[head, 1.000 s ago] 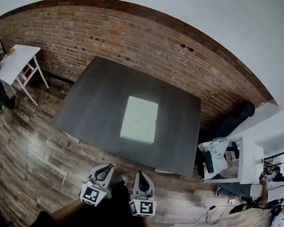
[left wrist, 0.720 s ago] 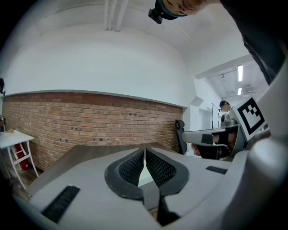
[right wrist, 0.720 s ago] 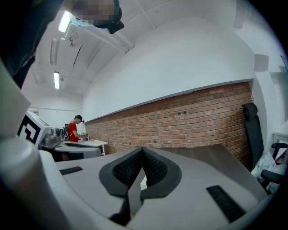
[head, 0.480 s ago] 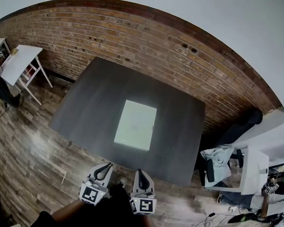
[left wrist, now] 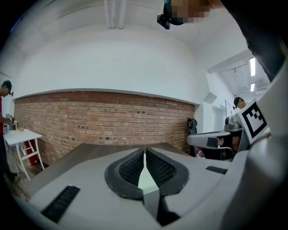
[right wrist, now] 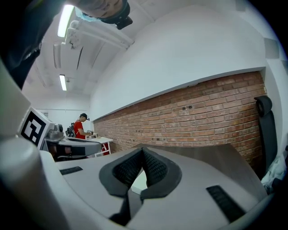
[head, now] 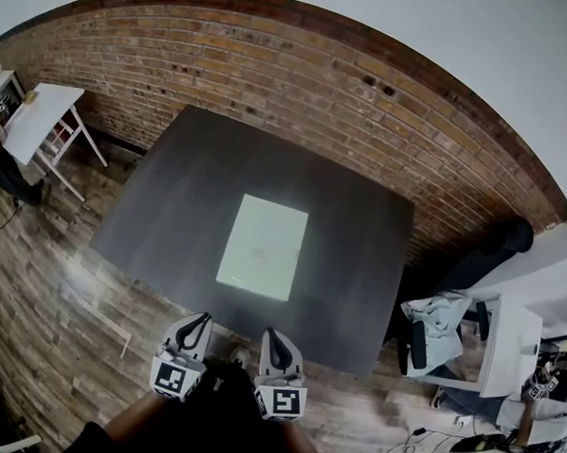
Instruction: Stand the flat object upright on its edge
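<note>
Pale flat sheet (head: pixel 262 247), 1, lying on 1 dark table (head: pixel 172 207), 2 grippers clenched empty, left gripper (head: pixel 201 318), right gripper (head: pixel 271 333)

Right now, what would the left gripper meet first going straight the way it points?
Likely the pale flat rectangular board lying on the dark grey table: it shows beyond the shut jaws of the left gripper. Depth unclear; nothing stands nearer.
</note>
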`<state>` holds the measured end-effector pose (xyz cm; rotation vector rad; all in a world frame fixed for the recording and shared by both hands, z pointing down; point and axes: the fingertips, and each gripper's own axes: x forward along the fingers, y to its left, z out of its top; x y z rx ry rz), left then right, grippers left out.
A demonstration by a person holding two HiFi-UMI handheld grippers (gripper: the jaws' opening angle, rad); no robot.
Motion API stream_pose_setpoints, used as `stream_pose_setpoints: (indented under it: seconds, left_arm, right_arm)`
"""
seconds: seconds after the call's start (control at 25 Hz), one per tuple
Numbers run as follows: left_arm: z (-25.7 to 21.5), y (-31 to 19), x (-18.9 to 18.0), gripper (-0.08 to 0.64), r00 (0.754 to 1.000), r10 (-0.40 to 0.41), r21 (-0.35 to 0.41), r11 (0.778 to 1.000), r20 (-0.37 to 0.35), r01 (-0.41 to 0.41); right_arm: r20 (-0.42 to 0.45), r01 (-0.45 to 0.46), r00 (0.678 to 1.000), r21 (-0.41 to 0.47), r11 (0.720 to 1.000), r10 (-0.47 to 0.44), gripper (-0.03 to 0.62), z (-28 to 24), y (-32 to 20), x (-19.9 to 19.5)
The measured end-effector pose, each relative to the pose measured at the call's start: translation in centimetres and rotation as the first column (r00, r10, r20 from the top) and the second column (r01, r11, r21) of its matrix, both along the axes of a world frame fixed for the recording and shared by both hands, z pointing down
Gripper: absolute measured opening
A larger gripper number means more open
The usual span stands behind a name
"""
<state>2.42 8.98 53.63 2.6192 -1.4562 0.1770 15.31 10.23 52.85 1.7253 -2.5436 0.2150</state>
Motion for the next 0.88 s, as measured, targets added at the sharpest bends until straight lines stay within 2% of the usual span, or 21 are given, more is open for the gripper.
stream_pose_setpoints:
  seconds: [0.32,0.56,0.88]
  left_arm:
    - [1.7,-1.5,0.1,0.043,0.999,0.031,-0.023,0.999,0.029,-0.03]
    - [3.6,-4.2,-0.4,0.043,0.996,0.073,-0.031,0.997,0.041,-0.072]
    - [7.3,-7.3,-1.0,0.043,0.995,0.093,-0.089,0.992,0.047,-0.089]
  right_arm:
    - [-0.006,0.001,1.0,-0.022,1.0,-0.001,0.025,1.2,-2.0,-0.2]
    - [-0.063,-0.049,0.997,-0.058,0.997,0.045,0.025,4.2,-3.7,0.4]
    - [-0.063,-0.062,0.997,-0.113,0.992,0.055,0.025,7.3,-5.9,0.1]
